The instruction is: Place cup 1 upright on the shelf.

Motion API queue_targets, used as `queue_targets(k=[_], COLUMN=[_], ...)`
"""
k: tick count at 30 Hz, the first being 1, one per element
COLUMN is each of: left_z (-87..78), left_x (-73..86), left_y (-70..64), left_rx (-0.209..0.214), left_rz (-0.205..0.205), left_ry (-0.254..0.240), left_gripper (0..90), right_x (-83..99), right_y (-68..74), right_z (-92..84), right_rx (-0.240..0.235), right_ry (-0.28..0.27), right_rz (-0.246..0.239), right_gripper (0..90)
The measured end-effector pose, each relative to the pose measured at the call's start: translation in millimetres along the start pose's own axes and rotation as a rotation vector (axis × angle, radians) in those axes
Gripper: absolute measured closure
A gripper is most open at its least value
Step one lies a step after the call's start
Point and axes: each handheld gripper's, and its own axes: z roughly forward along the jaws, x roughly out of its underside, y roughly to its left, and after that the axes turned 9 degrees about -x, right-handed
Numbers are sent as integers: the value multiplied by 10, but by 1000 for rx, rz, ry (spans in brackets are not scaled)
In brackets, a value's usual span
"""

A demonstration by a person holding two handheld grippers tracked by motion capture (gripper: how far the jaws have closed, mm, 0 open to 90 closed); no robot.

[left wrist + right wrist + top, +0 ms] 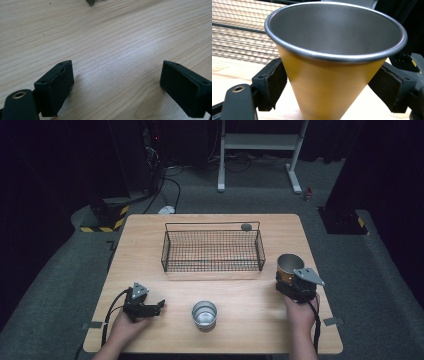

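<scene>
A yellow metal cup (290, 265) with a bare steel inside stands upright near the table's right edge. My right gripper (291, 281) is shut on it; in the right gripper view the two black pads (274, 80) press against the yellow cup (322, 82) low on either side. A smaller silver cup (204, 314) stands upright at the front middle of the table. At the front left, my left gripper (156, 307) rests low over the wood, pointing right. In the left gripper view the left gripper (116, 85) is open, with bare tabletop between its jaws.
A black wire basket (212, 266) sits at the middle back of the wooden table (150, 270), with a small grey round object (246, 226) at its far right rim. Beyond the table are floor cables and a white stand.
</scene>
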Motion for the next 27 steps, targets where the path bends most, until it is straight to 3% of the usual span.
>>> queue_targets(k=[10, 16, 27], left_z=[1, 3, 2], left_x=[-3, -5, -4], left_y=[3, 3, 2], left_rx=[5, 7, 7], left_rz=[7, 9, 8], left_ry=[2, 1, 1], left_gripper=[124, 124, 124], right_x=[-50, -33, -12], right_y=[228, 386, 759], right_z=[-38, 22, 160], right_rx=[-75, -136, -254], right_ry=[-27, -14, 14], right_rz=[-13, -21, -81], right_gripper=[170, 170, 170])
